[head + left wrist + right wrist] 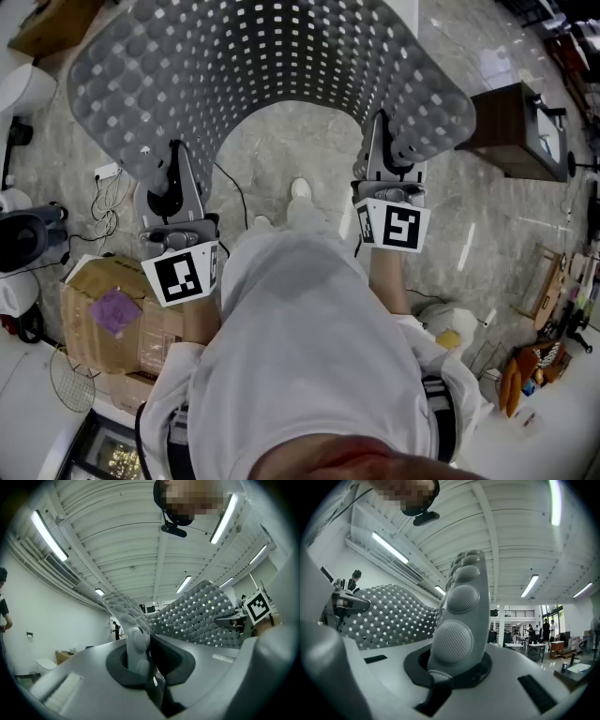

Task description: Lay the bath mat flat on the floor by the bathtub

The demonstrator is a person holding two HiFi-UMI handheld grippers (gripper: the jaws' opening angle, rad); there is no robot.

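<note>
I hold the grey bath mat (272,52), perforated and studded with round bumps, up in the air, and it arches between my two grippers over the marble floor (281,141). My left gripper (167,169) is shut on the mat's left near corner. My right gripper (381,131) is shut on its right near corner. In the left gripper view the mat's edge (133,637) stands clamped in the jaws and the sheet (201,616) sweeps right toward the other gripper's marker cube (257,606). The right gripper view shows the bumpy edge (459,616) rising from its jaws.
A cardboard box (103,314) with a purple scrap on it sits at my lower left, near a power strip and cables (108,173). A dark wooden cabinet (511,131) stands at the right. My shoes (300,190) are below the mat's arch. Clutter lies at the lower right.
</note>
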